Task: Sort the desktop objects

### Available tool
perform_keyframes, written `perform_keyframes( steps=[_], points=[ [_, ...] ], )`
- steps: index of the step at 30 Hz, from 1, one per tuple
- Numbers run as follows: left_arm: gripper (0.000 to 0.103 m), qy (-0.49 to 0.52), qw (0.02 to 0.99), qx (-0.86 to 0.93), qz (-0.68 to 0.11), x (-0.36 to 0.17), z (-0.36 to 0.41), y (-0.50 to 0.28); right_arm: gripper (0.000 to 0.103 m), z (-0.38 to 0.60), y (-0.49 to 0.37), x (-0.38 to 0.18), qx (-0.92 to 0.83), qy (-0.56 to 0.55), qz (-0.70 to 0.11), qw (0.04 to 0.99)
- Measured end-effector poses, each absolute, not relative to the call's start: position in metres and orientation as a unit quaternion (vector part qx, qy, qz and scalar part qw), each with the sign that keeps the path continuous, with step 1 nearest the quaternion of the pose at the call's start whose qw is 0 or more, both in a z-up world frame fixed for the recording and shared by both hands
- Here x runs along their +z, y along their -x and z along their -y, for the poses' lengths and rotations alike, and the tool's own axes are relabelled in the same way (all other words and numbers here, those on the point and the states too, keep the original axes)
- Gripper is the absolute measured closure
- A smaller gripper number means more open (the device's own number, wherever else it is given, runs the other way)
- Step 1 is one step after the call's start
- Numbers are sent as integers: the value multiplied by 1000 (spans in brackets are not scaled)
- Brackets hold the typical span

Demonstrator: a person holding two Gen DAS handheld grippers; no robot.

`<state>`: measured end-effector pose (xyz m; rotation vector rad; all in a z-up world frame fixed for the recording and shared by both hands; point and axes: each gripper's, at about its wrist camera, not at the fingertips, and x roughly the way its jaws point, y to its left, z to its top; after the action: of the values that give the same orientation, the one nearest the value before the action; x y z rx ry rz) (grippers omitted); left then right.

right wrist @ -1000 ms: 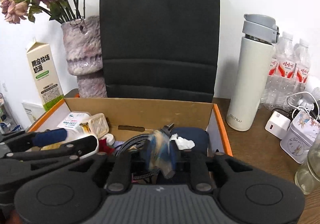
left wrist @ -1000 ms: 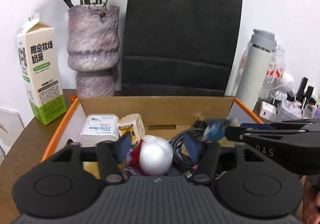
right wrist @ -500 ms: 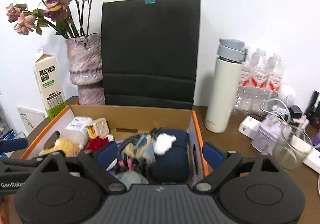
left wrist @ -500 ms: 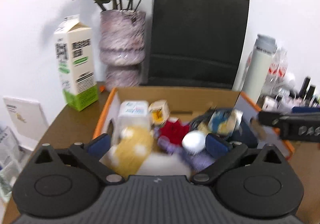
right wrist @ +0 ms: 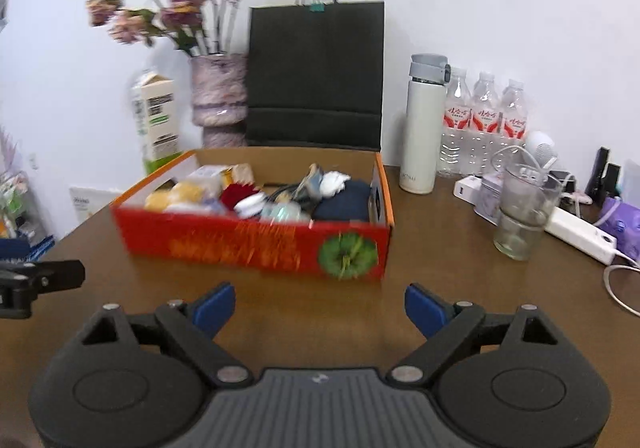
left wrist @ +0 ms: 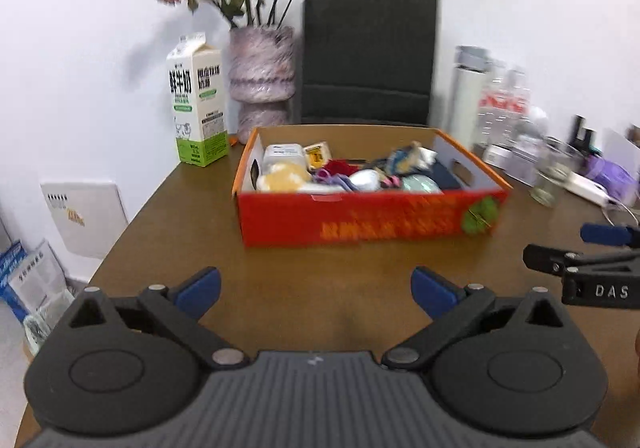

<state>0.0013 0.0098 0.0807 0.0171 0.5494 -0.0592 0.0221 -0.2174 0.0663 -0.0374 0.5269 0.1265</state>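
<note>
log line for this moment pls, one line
left gripper: open, empty, over table | right gripper: open, empty | red cardboard box: full of small items, on wooden table ahead of both

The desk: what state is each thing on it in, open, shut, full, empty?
Left gripper: open, holding nothing.
Right gripper: open, holding nothing.
Red cardboard box: lidless, filled with small items.
White thermos: upright, lid shut.
Glass cup: upright, looks empty.
Milk carton: upright, top closed.
Black paper bag: upright, clipped shut.
</note>
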Motion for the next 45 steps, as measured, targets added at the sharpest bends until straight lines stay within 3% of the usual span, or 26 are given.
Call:
perform_keyframes(
  steps=[9,14,19,38,45],
  points=[
    [0,-5,973,-10,-230,48,-22,152,4,212,125,44,79,47,-277,957],
    [0,44,956,-28,-289,34,-43,193,4,218,186,44,106,-5,-300,948],
    [0,30,964,-13,-264,40,-43,214,0,219,222,57,90,6,-272,958],
    [0,25,964,-16,-265,10,-18,125,0,199,140,20,69,0,-239,968],
    [0,12,959,-24,-283,3,-1,89,0,181,98,15,84,15,-263,961]
  ],
)
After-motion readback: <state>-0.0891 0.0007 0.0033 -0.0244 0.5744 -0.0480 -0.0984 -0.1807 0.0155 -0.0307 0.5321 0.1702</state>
